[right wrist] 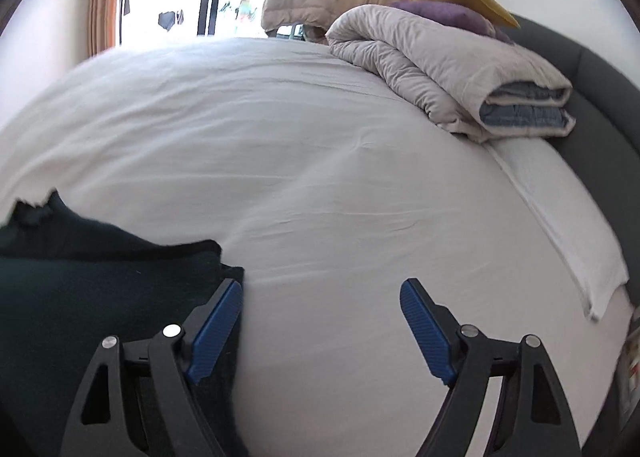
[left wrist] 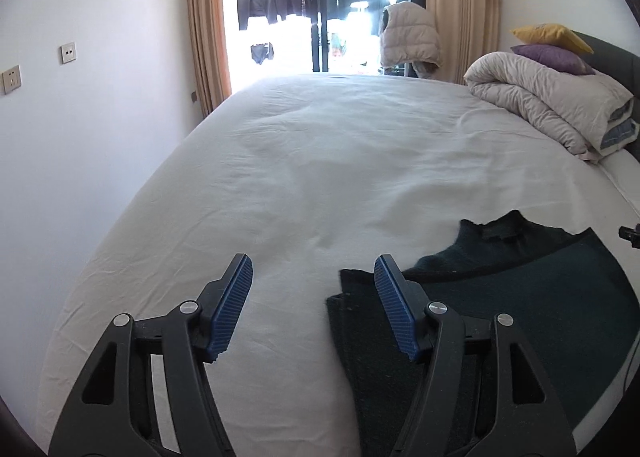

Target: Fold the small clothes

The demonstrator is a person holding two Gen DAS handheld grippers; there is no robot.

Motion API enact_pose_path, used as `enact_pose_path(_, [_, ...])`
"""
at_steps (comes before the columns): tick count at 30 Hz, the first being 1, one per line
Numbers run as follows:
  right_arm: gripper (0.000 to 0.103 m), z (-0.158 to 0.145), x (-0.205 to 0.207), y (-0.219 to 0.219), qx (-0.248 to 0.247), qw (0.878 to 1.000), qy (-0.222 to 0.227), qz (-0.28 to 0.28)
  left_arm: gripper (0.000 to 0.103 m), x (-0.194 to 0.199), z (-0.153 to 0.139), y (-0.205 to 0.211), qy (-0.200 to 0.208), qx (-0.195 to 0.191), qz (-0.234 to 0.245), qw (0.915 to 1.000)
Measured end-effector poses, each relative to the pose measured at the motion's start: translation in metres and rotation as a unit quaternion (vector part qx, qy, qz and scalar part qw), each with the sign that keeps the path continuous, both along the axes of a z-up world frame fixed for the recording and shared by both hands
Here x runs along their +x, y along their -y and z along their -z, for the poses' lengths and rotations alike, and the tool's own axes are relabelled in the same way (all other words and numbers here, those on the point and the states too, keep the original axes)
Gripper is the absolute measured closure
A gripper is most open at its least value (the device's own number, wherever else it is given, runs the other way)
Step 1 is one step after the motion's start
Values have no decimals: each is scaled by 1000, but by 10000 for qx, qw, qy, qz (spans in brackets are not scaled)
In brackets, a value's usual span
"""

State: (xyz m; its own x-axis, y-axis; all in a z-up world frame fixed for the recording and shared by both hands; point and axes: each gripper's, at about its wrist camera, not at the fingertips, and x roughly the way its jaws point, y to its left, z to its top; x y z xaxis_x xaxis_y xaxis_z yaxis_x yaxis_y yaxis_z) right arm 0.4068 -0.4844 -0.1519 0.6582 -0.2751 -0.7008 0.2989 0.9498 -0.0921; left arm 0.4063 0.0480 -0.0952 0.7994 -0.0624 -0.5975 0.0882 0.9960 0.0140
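A dark teal knit sweater [left wrist: 532,289] lies flat on the white bed sheet [left wrist: 320,161], its collar pointing away and its near left sleeve folded in. My left gripper [left wrist: 314,269] is open and empty, over the sweater's left edge, its right finger above the fabric. In the right wrist view the sweater [right wrist: 80,281] fills the lower left. My right gripper [right wrist: 322,291] is open and empty at the sweater's right edge, its left finger [right wrist: 218,321] over the fabric and its right finger over bare sheet [right wrist: 340,177].
A folded beige duvet [left wrist: 556,105] with purple and yellow pillows [left wrist: 552,45] sits at the bed's far right by a grey headboard [right wrist: 600,97]. A puffy jacket [left wrist: 408,37] hangs by the curtained balcony door. A white wall is on the left.
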Motion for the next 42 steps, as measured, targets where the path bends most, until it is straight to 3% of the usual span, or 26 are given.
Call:
enact_pose_path(2, [25,0,-9,-15,659,9970,109,-389,40,-11,4,21,-145,-82,302,9994])
enact_pose_path(5, [34,9,-13,-48,1240,9862,94,-1090,40,-22,23,56,-367,325,561,9972])
enact_pose_path(7, [36,18,-12,-69,1392,9796,-13,-1451,40,-23,41,70,-562,627,563,9949])
enact_pose_path(9, [36,31,-11,-87,1302,9783,-184,-1599,40,-18,61,73,-847,663,489,9930])
enact_pose_path(12, [40,55,-5,-83,1255,9813,-472,-1382,40,-16,75,67,-892,711,407,9926])
enact_pose_path(16, [43,60,-8,-58,1252,9854,-215,-1136,38,-9,82,65,-1020,731,401,9913])
enact_pose_path(19, [52,60,-11,-53,1076,9882,-190,-1075,27,1,86,56,-1186,549,209,9912])
enact_pose_path(22, [67,59,-14,-40,1257,9884,-124,-843,22,4,87,53,-1219,519,114,9911])
enact_pose_path(24, [86,56,-18,-28,1421,9886,-88,-494,22,5,88,55,-1212,554,114,9910])
enact_pose_path(26, [87,45,-28,-25,1465,9890,62,-191,22,8,88,54,-1221,547,111,9909])
enact_pose_path(28, [83,29,-40,-32,1706,9839,412,-347,22,8,88,55,-1217,546,109,9910])
enact_pose_path(31, [63,15,-57,-58,2432,9611,775,-1055,22,7,87,54,-1202,555,97,9912])
enact_pose_path(34, [51,20,-66,-93,2943,9359,680,-1814,22,5,86,53,-1192,564,96,9912])
enact_pose_path(36, [51,34,-67,-111,3100,9263,422,-2099,22,6,86,53,-1191,569,96,9912])
enact_pose_path(39, [51,62,-67,-116,3037,9320,51,-1979,22,6,86,53,-1190,567,101,9912])
enact_pose_path(42, [69,72,-74,-95,3292,9268,233,-1794,22,6,87,51,-1174,551,107,9915])
